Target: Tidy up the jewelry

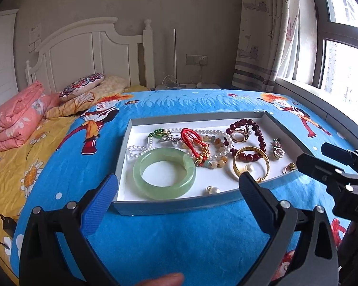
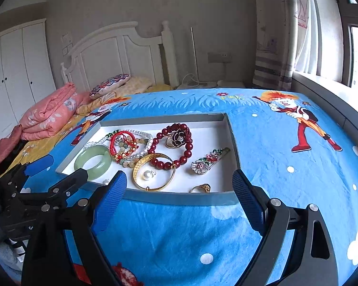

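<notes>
Both claws hang over the bed's bright blue cartoon-print blanket (image 1: 179,238), just short of the shallow grey cardboard tray with a white floor (image 1: 169,206). The left claw (image 1: 179,190) stands wide with nothing between its blue-padded fingers, the tray's near wall right ahead at twelve o'clock. The right claw (image 2: 180,183) is spread wide and empty too, framing the tray's near right corner.

Inside the tray, the pale green jade bangle (image 1: 164,174) lies at seven o'clock, flat on the white floor. The gold metal bangle (image 2: 152,171) sits right of it, a loose pearl pendant (image 2: 146,174) inside its ring. The dark red bead bracelet (image 2: 176,145) overlaps the gold one from behind. The white pearl strand (image 1: 140,149) tangles with the red braided cord bracelet (image 1: 193,140) toward ten o'clock.
</notes>
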